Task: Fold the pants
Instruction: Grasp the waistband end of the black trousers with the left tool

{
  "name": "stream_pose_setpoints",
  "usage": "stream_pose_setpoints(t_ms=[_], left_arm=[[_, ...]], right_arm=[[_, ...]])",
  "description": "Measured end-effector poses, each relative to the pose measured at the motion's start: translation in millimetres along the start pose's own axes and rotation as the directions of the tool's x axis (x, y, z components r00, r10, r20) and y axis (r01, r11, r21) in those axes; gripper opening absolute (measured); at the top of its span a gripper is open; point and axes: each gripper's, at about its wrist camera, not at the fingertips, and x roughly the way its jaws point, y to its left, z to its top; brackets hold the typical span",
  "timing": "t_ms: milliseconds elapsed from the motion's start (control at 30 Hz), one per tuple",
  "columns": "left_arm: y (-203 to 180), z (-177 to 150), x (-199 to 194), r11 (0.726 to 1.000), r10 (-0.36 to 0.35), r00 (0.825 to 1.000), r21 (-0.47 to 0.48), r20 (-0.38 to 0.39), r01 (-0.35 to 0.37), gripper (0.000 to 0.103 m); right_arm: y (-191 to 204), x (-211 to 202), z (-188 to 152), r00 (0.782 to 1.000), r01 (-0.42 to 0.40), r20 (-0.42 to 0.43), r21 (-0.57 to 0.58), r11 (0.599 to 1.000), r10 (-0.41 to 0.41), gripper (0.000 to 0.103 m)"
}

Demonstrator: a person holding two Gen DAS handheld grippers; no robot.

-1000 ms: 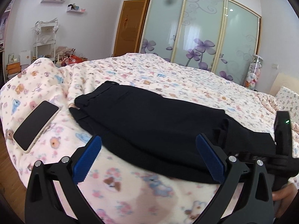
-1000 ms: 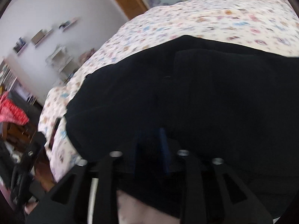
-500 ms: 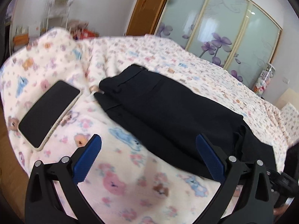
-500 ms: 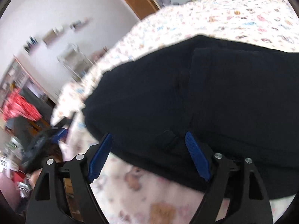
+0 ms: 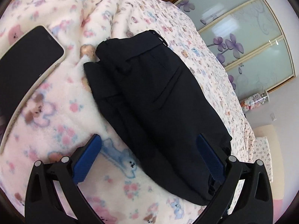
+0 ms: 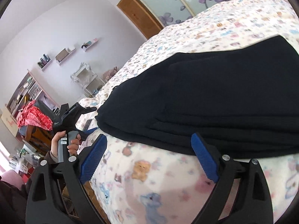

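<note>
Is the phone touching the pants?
Apart. In the left wrist view a strip of floral blanket shows between the phone and the folded pants.

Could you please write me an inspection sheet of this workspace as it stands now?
Surface: bed with a cream fleece blanket printed with pastel bears, rumpled at the far end.
Job's things: black trousers, folded into a compact stack, lying flat on the blanket.
Clutter: black smartphone in a pale case, face up beside the trousers, apart from them.
Grippers: left gripper open, nothing between its blue pads; right gripper opening, empty, just short of the trousers' edge.
Cables: nothing seen.
Surroundings: frosted sliding wardrobe doors with purple flowers, wooden door, wall shelves.
</note>
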Motion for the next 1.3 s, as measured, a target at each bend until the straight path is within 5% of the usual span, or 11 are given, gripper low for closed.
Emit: stream_pose_setpoints(t_ms=[367, 467, 533, 667, 833, 933, 1000, 1100, 1300], left_arm=[[-12.7, 30.3, 13.7, 0.992, -0.09, 0.996, -0.083, 0.002, 0.09, 0.099], [-15.0, 29.3, 13.8, 0.997, -0.048, 0.999, -0.052, 0.014, 0.048, 0.079], [-6.4, 29.2, 17.3, 0.997, -0.017, 1.0, -0.072, 0.001, 0.017, 0.053], [11.4, 28.0, 14.2, 0.989, -0.062, 0.998, -0.135, 0.009, 0.063, 0.043], [-7.0, 22.8, -1.3, 0.997, -0.043, 0.997, -0.061, 0.07, 0.047, 0.034], [-27.6, 21.7, -9.8, 0.998, -0.066, 0.992, 0.015, 0.11, 0.065, 0.037], [-32.4, 23.1, -2.8, 1.0, -0.021, 0.996, 0.021, 0.086, 0.02, 0.05], [-18.8, 21.4, 15.6, 0.997, 0.037, 0.999, -0.065, 0.021, -0.035, 0.054], [-7.3, 26.9, 30.5, 0.987, 0.017, 1.0, -0.158, 0.025, -0.012, 0.056]], right_arm=[[-5.1, -3.5, -7.7, 0.998, -0.051, 0.032, -0.022, 0.998, 0.051, 0.094], [-5.9, -1.8, -9.4, 0.998, -0.06, 0.032, -0.025, 0.998, 0.061, 0.095], [-3.8, -1.1, -10.6, 0.998, -0.061, 0.033, -0.032, 0.998, 0.062, 0.095], [-1.7, -0.1, -11.6, 0.997, -0.067, 0.034, -0.034, 0.997, 0.068, 0.096], [-1.9, -0.4, -12.0, 0.996, -0.075, 0.037, -0.028, 0.997, 0.076, 0.097], [-3.8, 0.3, -11.8, 0.996, -0.082, 0.036, -0.023, 0.996, 0.083, 0.098], [-4.0, 0.4, -12.0, 0.996, -0.085, 0.038, -0.021, 0.996, 0.086, 0.098], [-4.8, 0.5, -12.5, 0.995, -0.09, 0.038, -0.018, 0.996, 0.091, 0.098], [-5.0, 0.4, -13.3, 0.994, -0.098, 0.038, -0.019, 0.995, 0.099, 0.098]])
